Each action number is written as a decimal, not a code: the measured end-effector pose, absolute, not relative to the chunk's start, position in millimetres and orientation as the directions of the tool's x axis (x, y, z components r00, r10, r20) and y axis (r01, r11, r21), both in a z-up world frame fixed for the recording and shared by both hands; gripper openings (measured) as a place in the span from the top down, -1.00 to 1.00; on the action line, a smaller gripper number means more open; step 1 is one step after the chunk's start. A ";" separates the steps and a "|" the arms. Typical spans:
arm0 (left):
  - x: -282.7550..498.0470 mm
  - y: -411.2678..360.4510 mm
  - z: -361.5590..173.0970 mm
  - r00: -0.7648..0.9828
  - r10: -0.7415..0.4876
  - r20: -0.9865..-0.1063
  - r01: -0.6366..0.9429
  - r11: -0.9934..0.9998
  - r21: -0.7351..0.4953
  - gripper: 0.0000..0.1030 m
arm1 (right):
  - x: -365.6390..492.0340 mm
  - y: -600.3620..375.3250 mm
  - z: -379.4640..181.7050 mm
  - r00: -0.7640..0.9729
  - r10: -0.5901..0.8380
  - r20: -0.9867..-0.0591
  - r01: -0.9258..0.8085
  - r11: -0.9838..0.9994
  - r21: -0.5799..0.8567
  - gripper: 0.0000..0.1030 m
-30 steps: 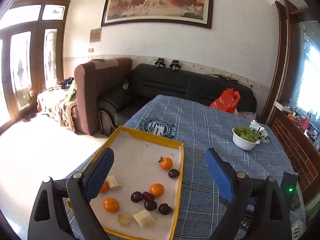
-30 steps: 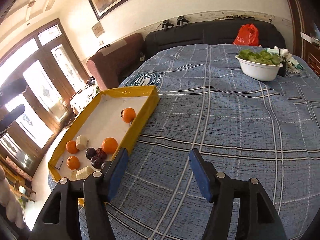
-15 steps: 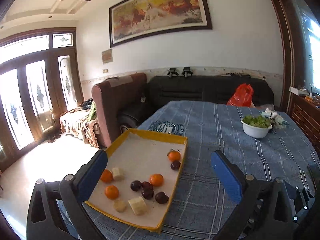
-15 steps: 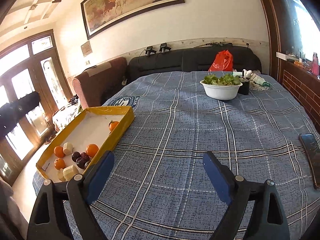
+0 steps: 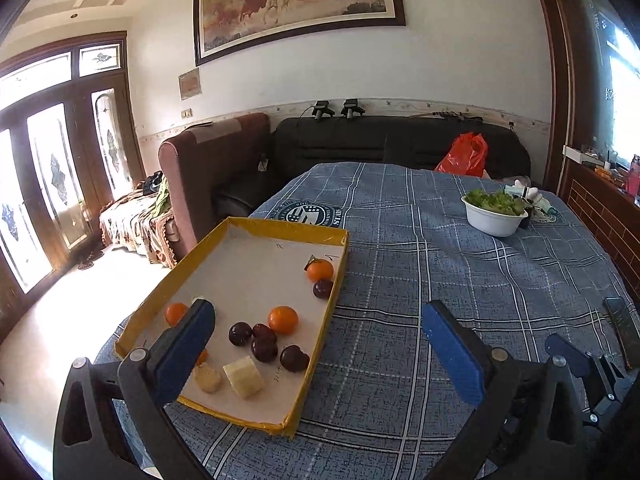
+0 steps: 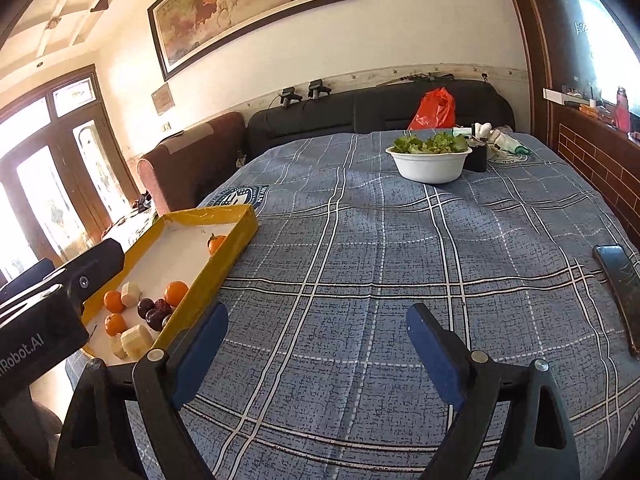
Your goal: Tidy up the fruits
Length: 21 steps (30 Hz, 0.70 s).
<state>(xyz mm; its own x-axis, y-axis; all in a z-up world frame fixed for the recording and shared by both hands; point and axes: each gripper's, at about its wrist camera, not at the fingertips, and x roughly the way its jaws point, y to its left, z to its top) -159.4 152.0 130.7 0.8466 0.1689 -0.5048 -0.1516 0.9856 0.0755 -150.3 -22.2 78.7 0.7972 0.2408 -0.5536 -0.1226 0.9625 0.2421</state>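
A yellow-rimmed tray (image 5: 320,344) lies on the table's left side, also in the right wrist view (image 6: 236,240). It holds several oranges (image 5: 283,319), several dark plums (image 5: 264,350) and pale fruit chunks (image 5: 244,376). One orange (image 5: 320,270) and a plum (image 5: 322,289) sit apart near the tray's far right wall. My left gripper (image 5: 316,348) is open and empty, above the tray's near right edge. My right gripper (image 6: 316,350) is open and empty over the cloth, right of the tray. The left gripper's body (image 6: 44,312) hides part of the tray.
A blue plaid cloth (image 6: 400,260) covers the table. A white bowl of greens (image 6: 430,160) stands at the far right with small items behind it. A dark phone (image 6: 620,284) lies near the right edge. Sofas and a red bag (image 5: 462,156) are beyond the table.
Both grippers have drawn back and levelled, so more of the table and room shows. The fruits in the tray have not moved. Both stay open.
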 end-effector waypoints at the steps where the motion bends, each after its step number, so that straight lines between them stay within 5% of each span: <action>1: -158.8 153.5 129.6 0.844 0.166 -0.510 -0.151 0.986 0.070 -1.00 | -149.9 -20.2 77.6 0.795 0.241 -0.557 -0.125 0.963 0.238 -0.83; 21: -151.0 170.2 112.9 0.813 0.131 -0.567 -0.149 0.989 0.016 -1.00 | -147.2 4.2 64.9 0.760 0.236 -0.605 -0.147 0.970 0.194 -0.84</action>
<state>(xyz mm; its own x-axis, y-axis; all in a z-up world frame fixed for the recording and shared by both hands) -151.0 170.2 112.9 0.8131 0.1313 -0.5672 -0.1485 0.9888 0.0160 -147.2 4.2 64.9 0.7601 0.2364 -0.6053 -0.1471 0.9699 0.1941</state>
